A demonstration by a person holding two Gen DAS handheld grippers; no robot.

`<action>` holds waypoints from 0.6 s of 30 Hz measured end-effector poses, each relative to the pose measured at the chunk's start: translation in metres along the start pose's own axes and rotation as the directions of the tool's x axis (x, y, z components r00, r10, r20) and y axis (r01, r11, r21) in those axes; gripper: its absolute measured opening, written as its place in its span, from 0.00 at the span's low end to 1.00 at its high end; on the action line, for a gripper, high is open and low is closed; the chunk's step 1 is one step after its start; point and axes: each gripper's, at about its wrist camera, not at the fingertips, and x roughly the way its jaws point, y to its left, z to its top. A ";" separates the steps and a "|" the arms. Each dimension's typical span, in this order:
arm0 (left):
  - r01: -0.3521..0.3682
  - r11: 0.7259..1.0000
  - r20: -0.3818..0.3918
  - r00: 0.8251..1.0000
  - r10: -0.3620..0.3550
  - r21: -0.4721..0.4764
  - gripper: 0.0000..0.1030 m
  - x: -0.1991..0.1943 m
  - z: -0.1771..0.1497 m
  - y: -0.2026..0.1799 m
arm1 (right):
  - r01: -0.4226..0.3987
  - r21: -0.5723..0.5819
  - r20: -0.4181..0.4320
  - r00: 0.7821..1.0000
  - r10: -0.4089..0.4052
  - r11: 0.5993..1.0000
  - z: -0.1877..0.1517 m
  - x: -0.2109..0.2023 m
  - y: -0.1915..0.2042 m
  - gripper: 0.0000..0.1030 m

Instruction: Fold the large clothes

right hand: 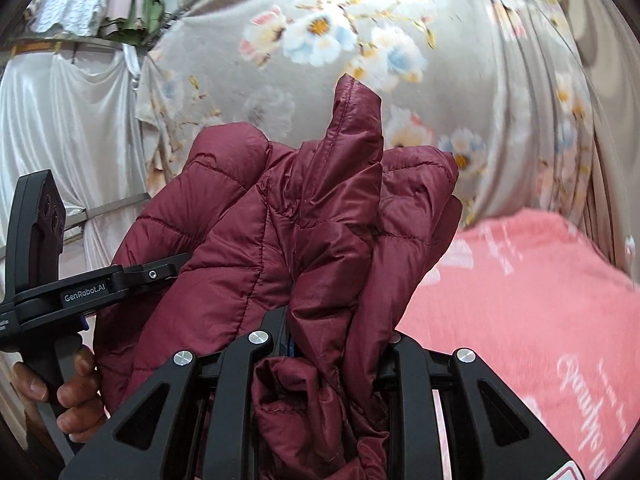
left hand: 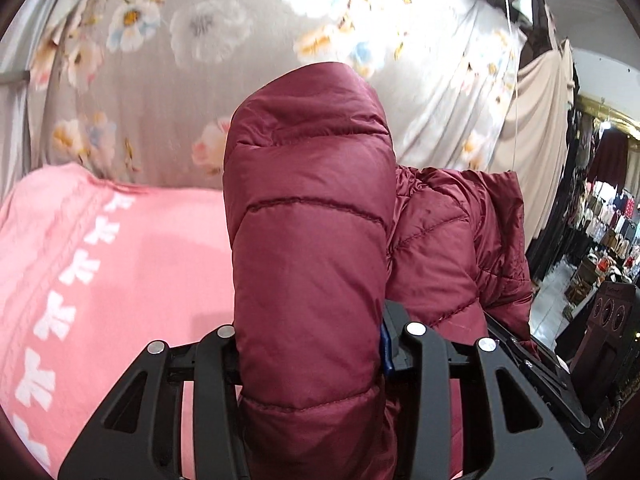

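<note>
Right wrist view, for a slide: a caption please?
Right gripper clamps a bunched maroon puffer jacket above a pink blanket, floral sheet behind.

Left wrist view: looks forward from just behind the left gripper (left hand: 308, 344), very near a maroon quilted jacket (left hand: 308, 220) that fills the middle.
Left view's surroundings: pink blanket (left hand: 100, 264) lower left, flowered grey cloth (left hand: 168, 92) hanging behind.
Right wrist view: looks forward from just behind the right gripper (right hand: 328, 344), equally near the jacket (right hand: 280, 220).
Shared: jacket, blanket (right hand: 520, 280), flowered cloth (right hand: 360, 40).
Cross-sight: the right view shows the left gripper from the side, at its left edge.
</note>
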 end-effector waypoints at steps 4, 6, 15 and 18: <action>-0.017 1.000 0.039 0.999 0.018 -0.016 0.39 -0.007 0.009 0.019 | -0.025 -0.049 0.032 0.999 0.026 0.998 0.012 0.014 0.020 0.20; -0.032 0.999 0.049 0.998 0.033 -0.025 0.39 -0.011 0.012 0.031 | -0.042 -0.063 0.041 0.998 0.044 0.997 0.013 0.025 0.031 0.20; -0.112 0.992 0.061 0.991 0.115 -0.057 0.39 -0.029 0.020 0.083 | -0.125 -0.081 0.018 0.992 0.127 0.989 0.006 0.070 0.080 0.20; -0.132 0.989 0.089 0.987 0.137 -0.061 0.39 -0.039 0.027 0.093 | -0.154 -0.081 0.038 0.987 0.158 0.985 0.011 0.078 0.092 0.20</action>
